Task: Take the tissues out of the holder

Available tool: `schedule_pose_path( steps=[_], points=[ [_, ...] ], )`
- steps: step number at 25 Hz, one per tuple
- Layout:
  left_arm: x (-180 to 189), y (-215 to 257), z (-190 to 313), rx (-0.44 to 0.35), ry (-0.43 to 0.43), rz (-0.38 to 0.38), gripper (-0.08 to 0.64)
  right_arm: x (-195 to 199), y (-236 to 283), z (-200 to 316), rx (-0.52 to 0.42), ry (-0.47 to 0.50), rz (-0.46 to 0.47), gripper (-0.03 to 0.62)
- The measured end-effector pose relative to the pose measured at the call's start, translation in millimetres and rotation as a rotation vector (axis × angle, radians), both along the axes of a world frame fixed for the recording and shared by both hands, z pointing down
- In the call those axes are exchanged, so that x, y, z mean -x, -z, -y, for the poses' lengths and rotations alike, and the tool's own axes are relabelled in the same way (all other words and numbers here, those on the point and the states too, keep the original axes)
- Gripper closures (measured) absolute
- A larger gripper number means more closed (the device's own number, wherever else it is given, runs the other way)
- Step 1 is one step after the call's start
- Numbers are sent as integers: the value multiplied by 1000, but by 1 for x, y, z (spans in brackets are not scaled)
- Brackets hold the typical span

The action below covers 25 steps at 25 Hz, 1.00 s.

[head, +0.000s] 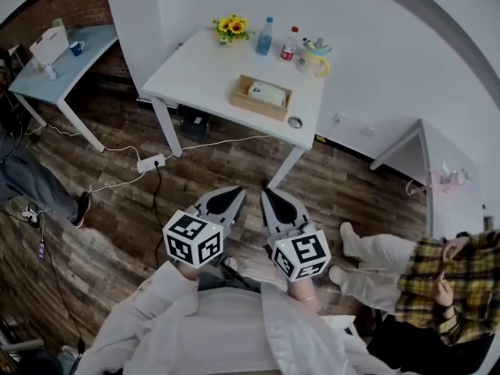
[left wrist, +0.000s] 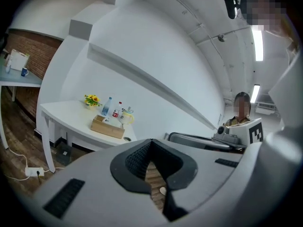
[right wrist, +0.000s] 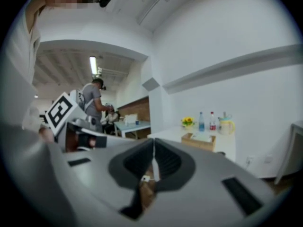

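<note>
1. The left claw [head: 233, 194] is clenched on nothing. In its own view the two dark pads meet at the tips, and only wood floor [head: 344, 180] shows through the slit below them.
2. The right claw [head: 270, 194] is likewise clenched and empty, its pads pressed together along a thin line.
3. Both claws are held side by side close to the person's chest. Their tips point toward the worktop [head: 199, 73] and are well apart from it (neither touches anything on it).
4. The holder [head: 258, 105], an open wooden box, sits on the white worktop toward its right end. The tissues [head: 267, 93] lie inside it as a pale pack.
5. Beyond the holder, along the wall edge, stand yellow flowers [head: 232, 27], a blue bottle [head: 266, 36], a red-labelled bottle [head: 290, 45] and a jug [head: 314, 59] with a yellow handle.
6. A power strip [head: 151, 162] with a white cable lies on the floor by the worktop's left leg.
7. A seated person [head: 445, 276] in a plaid shirt is at the right of the head view, just beside the right claw's side.
</note>
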State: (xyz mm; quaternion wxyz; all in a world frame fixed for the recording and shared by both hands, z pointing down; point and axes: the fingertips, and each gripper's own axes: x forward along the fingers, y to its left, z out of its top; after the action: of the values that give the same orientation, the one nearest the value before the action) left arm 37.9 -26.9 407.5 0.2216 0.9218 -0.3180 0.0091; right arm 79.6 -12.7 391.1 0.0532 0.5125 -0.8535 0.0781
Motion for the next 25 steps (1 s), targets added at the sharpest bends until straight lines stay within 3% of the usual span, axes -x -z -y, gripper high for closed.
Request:
schedule_pose_path(
  steps=[10,18,25],
  points=[
    [-27,-20,74,36,-13,34,543,-32,-24,70,56,-35,25,581],
    [-44,-17,182,17,-7,37,543,-53,-21,172,37,-86,8,581],
    [-57,-20,266,40,-63,92,543,-58,-19,258,59,-126,5,581]
  ],
)
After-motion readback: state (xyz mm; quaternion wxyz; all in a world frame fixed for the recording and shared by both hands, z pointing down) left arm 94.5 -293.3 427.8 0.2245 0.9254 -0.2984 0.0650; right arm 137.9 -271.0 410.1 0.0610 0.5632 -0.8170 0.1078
